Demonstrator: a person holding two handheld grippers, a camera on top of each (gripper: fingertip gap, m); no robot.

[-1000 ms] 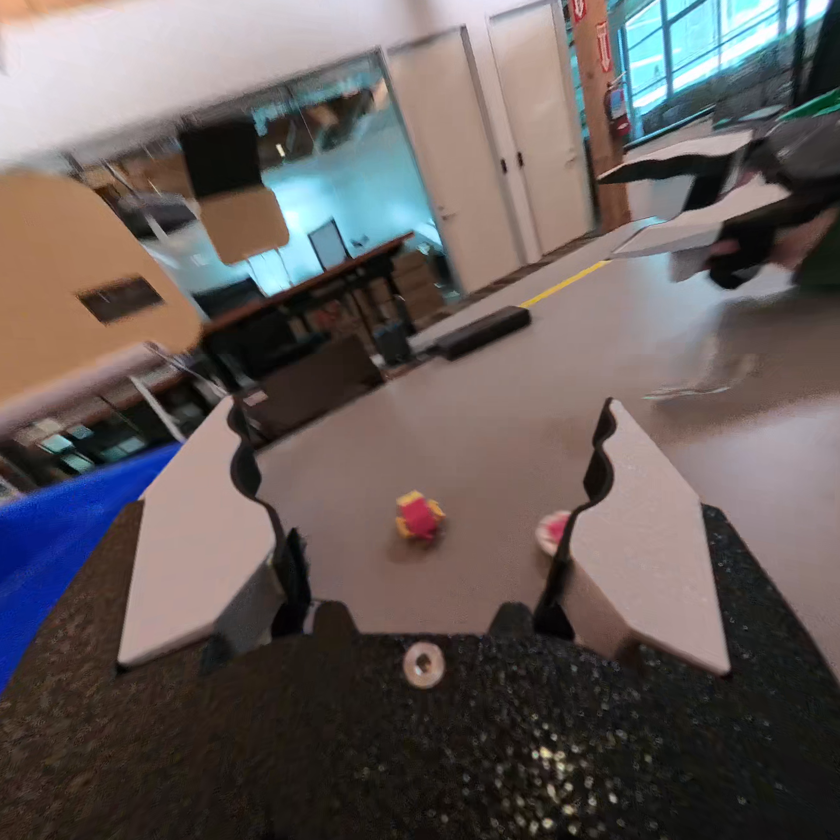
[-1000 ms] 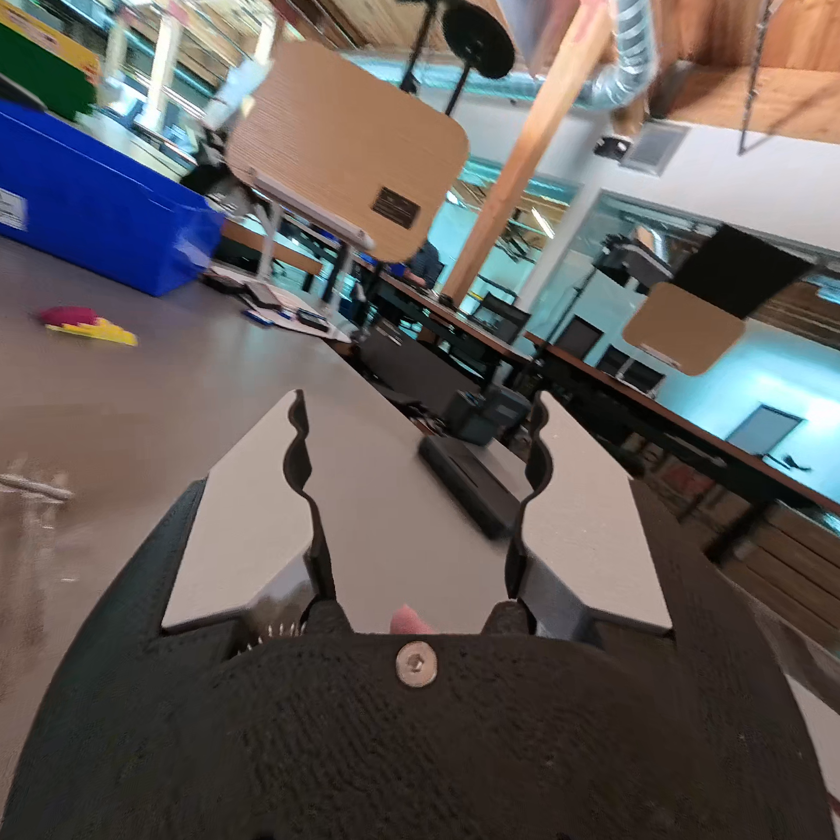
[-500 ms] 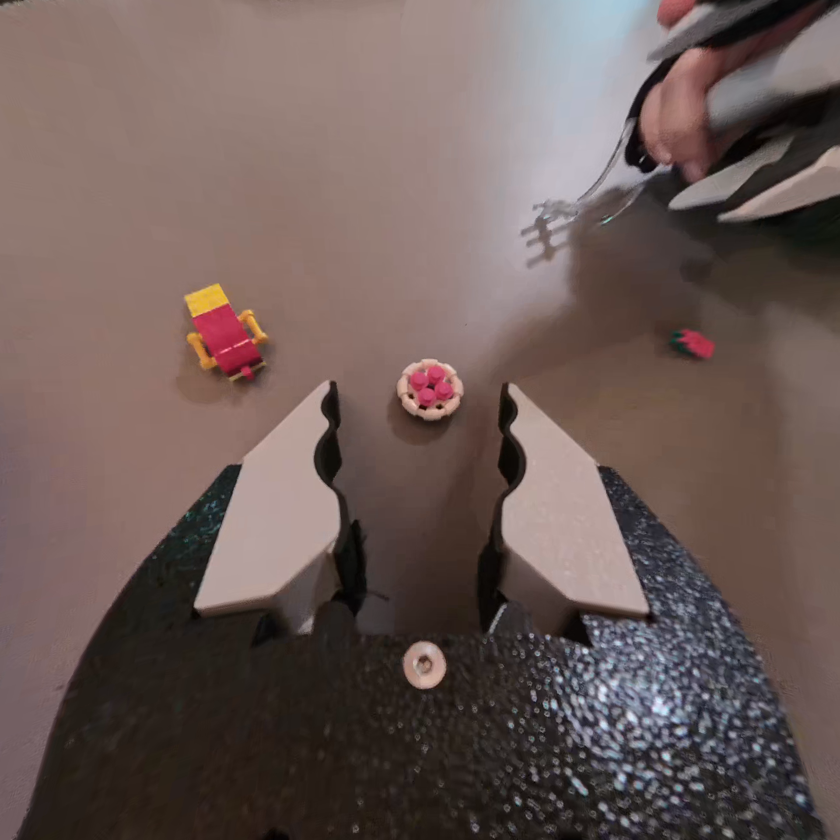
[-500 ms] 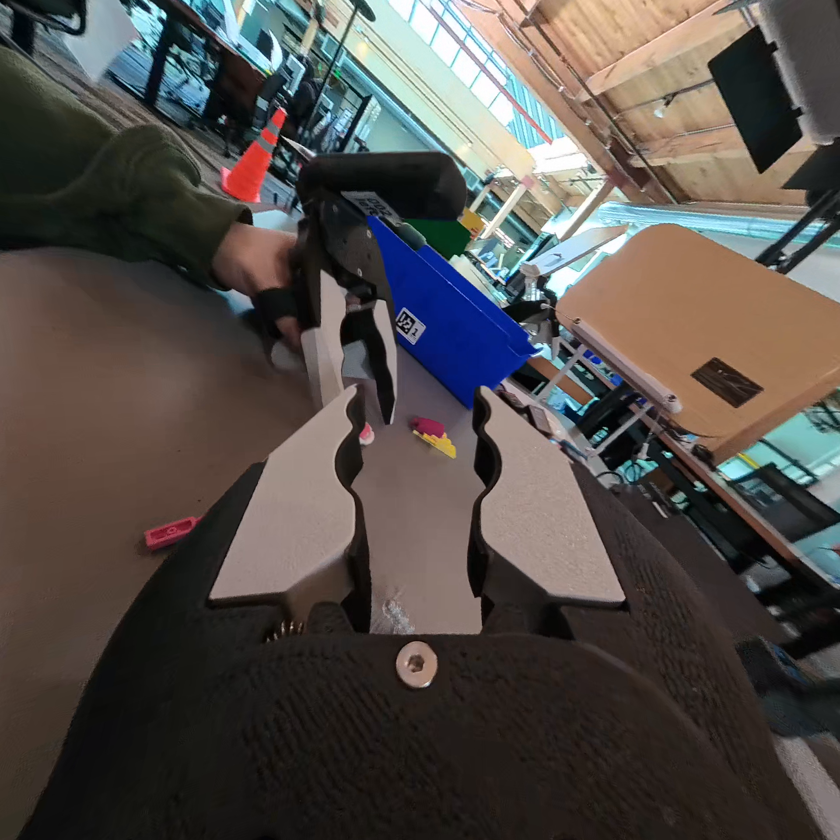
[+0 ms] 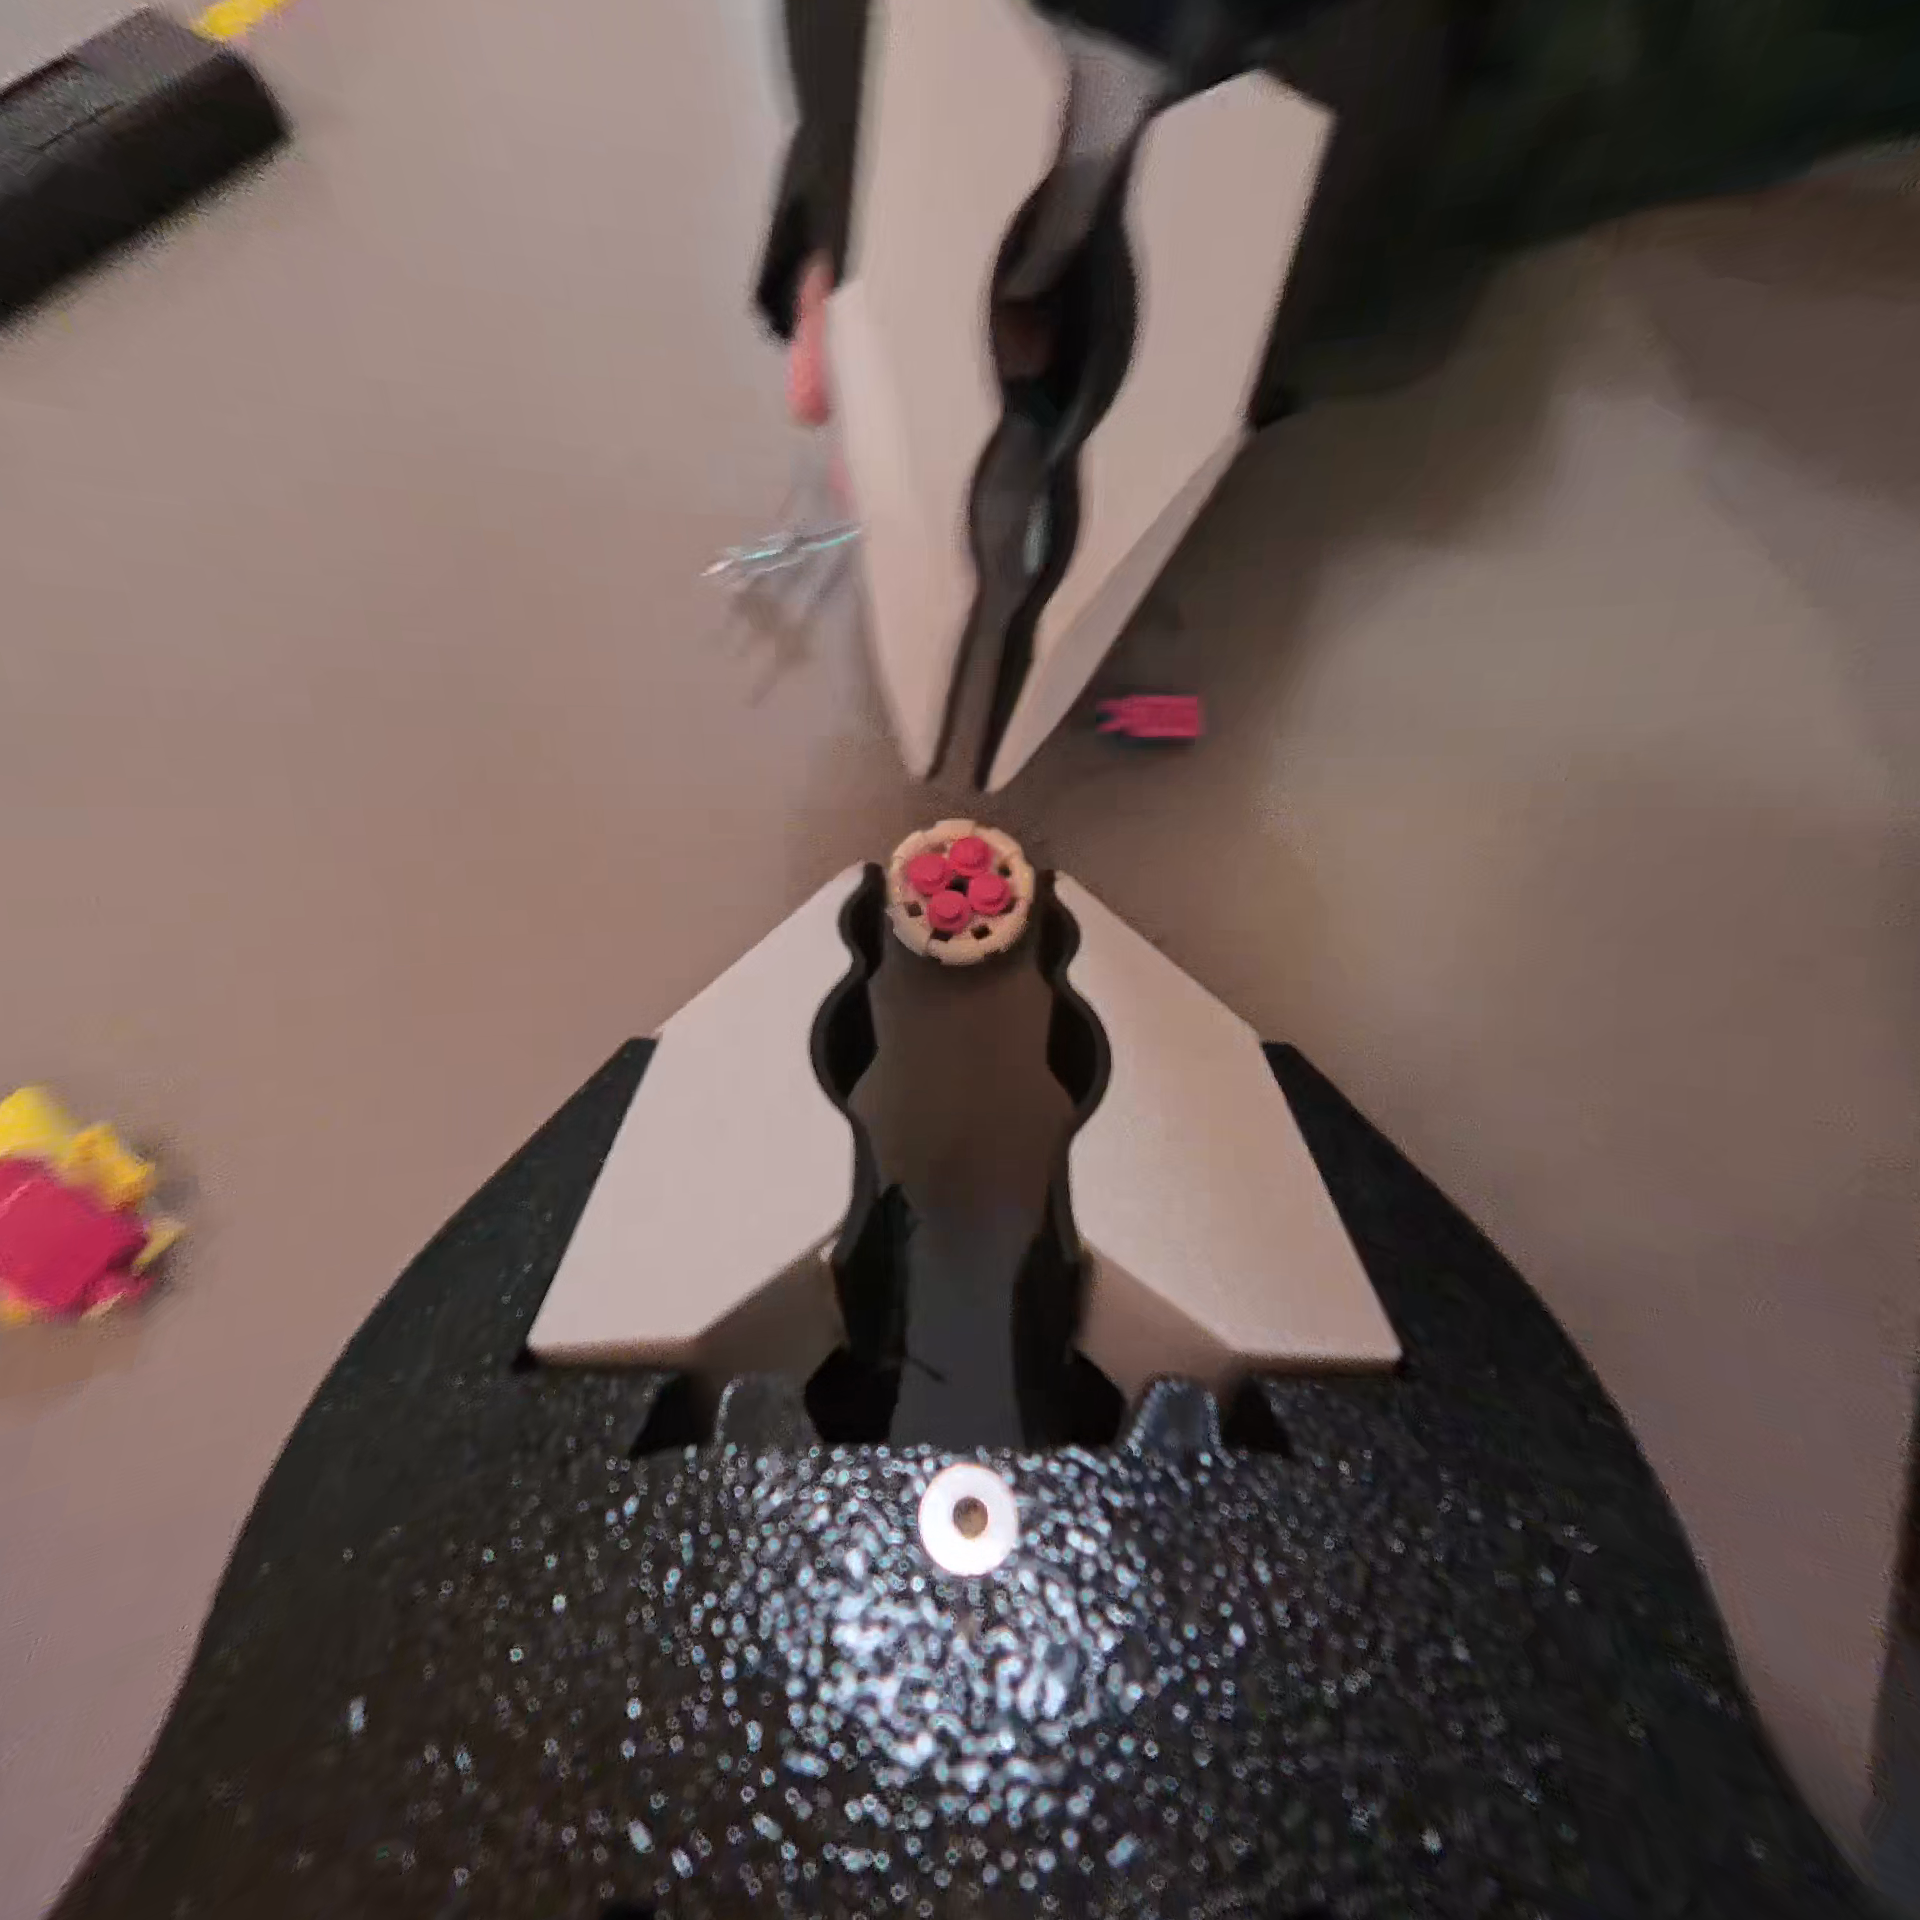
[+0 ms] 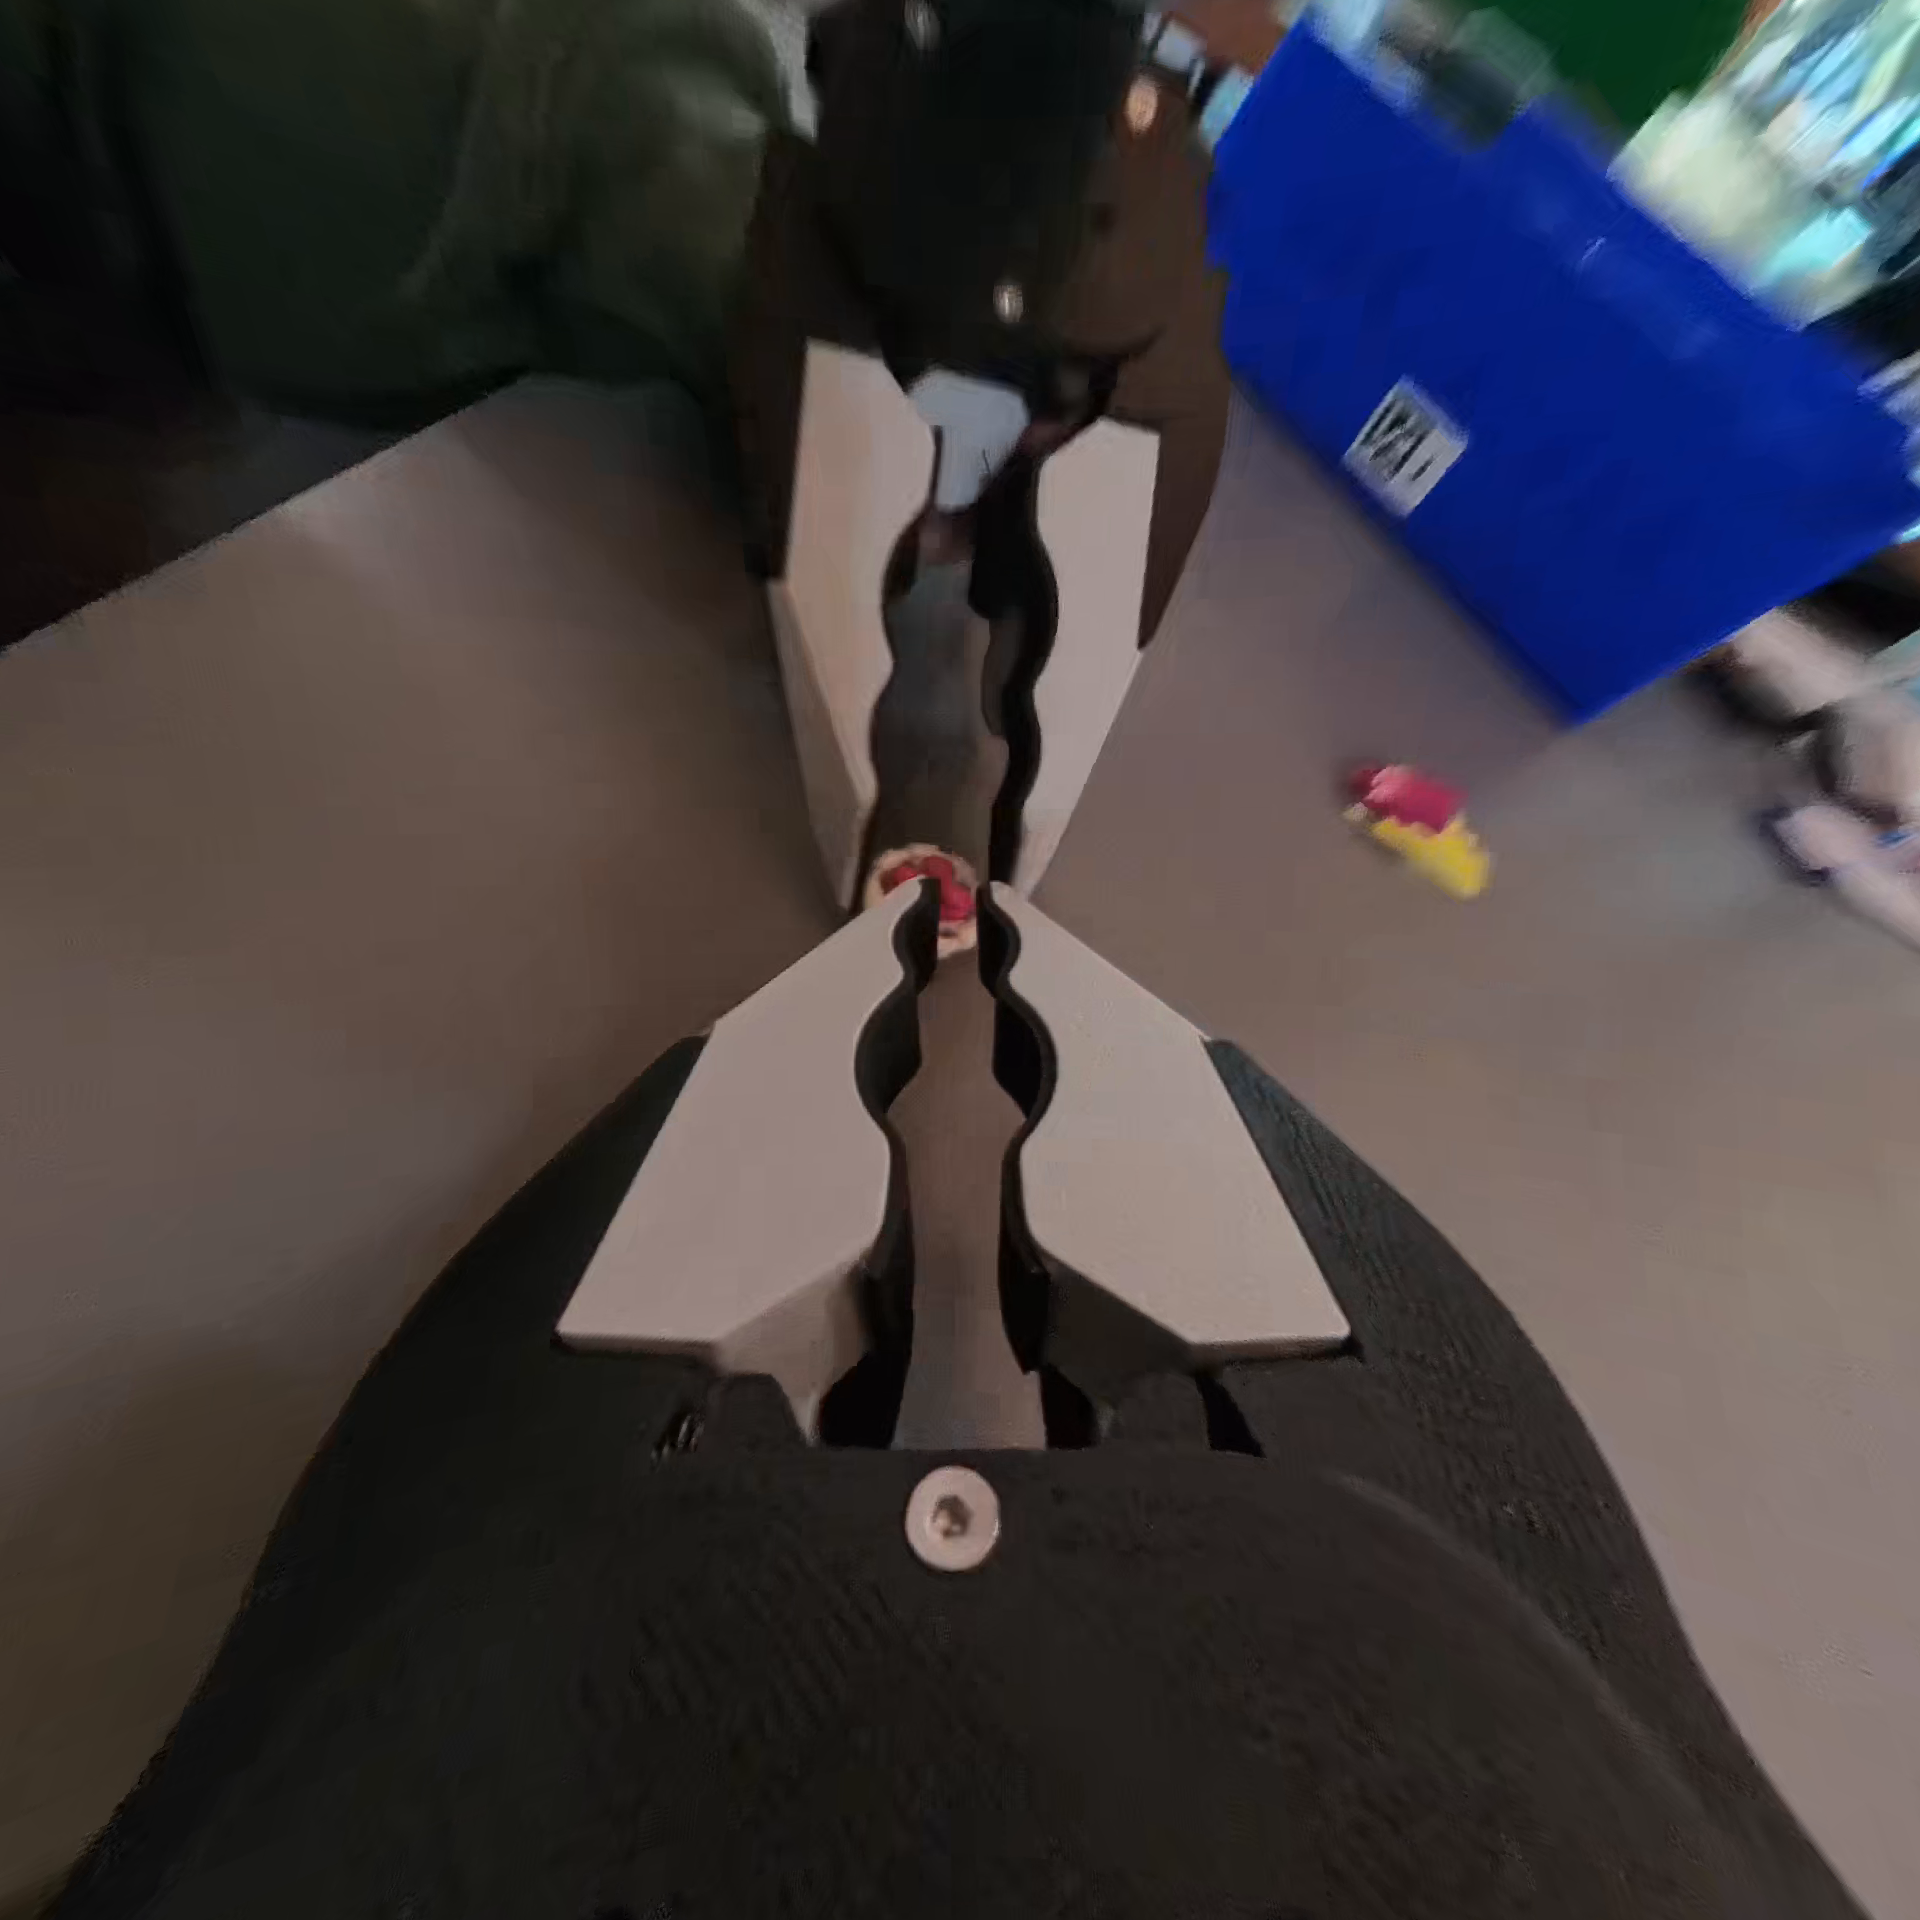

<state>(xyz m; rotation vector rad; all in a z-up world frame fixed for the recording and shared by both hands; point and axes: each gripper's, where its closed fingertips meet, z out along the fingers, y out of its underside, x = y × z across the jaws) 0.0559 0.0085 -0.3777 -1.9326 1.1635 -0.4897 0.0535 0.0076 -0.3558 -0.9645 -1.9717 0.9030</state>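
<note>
Both your grippers have closed in: left gripper (image 5: 961, 902) pinches the pie (image 5: 960, 894); right gripper (image 6: 951, 902), nearly closed, holds nothing, tips beside it.

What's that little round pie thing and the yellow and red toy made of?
The little pie looks like hard moulded plastic: a tan ring with smooth red studs, like a building-brick piece. The yellow and red toy is blurred, but its bright solid colours suggest the same plastic.
</note>
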